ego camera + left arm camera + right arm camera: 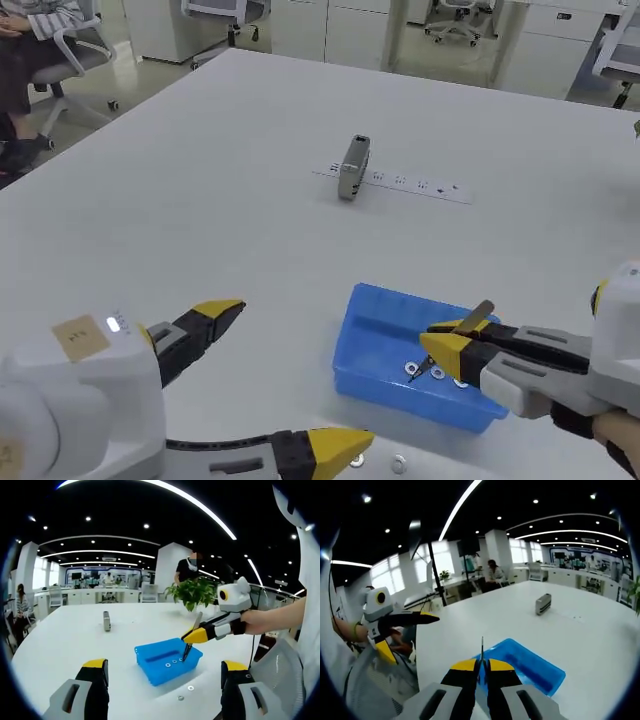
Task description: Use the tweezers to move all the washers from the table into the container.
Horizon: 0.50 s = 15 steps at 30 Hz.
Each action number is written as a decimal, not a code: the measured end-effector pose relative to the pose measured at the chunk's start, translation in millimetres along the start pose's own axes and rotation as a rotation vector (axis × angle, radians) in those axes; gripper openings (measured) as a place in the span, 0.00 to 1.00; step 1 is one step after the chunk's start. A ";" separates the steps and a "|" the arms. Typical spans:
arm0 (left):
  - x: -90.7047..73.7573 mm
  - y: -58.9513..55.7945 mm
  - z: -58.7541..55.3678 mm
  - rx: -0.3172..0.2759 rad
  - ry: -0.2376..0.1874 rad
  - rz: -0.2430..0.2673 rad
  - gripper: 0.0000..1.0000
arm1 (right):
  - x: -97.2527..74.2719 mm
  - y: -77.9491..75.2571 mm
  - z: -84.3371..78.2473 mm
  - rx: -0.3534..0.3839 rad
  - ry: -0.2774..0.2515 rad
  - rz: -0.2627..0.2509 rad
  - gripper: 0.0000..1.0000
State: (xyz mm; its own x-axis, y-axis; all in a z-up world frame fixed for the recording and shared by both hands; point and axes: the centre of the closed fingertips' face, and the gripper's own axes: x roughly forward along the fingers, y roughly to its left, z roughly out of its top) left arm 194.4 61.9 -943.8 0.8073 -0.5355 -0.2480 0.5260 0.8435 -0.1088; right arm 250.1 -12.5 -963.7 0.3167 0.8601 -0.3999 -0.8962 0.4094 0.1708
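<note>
A blue container (390, 388) stands near the table's front edge, with three washers (437, 372) lying in it. Two more washers (398, 463) rest on the table just in front of it, also seen as washers (190, 687) in the left gripper view. My right gripper (442, 342) is shut on the tweezers (470, 322), whose tips point down into the container among the washers. My left gripper (280, 378) stands open to the left of the container, nothing between its jaws. In the right gripper view the tweezers (481, 655) stick out between the closed jaws above the container (540, 672).
A small grey device (353, 165) stands upright on a marked strip (420, 186) at mid-table. Office chairs (80, 45) and a seated person are beyond the far left edge. A potted plant (192, 592) stands behind the table.
</note>
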 end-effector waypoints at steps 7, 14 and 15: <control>0.4 -1.6 -0.4 0.000 0.002 -0.006 0.95 | 3.0 9.6 -16.1 0.029 0.029 0.026 0.03; 0.5 -1.8 -1.0 0.004 0.005 -0.006 0.95 | 9.5 15.1 -37.4 0.051 0.079 0.049 0.03; 0.5 -1.7 -0.9 0.003 0.005 -0.005 0.95 | 10.0 16.1 -41.5 0.053 0.090 0.052 0.03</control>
State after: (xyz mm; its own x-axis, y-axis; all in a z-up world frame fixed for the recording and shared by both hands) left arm 193.7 60.2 -944.6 0.8032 -0.5398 -0.2519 0.5312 0.8404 -0.1070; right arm 226.0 -9.9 -1002.3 0.2388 0.8507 -0.4684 -0.8923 0.3825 0.2398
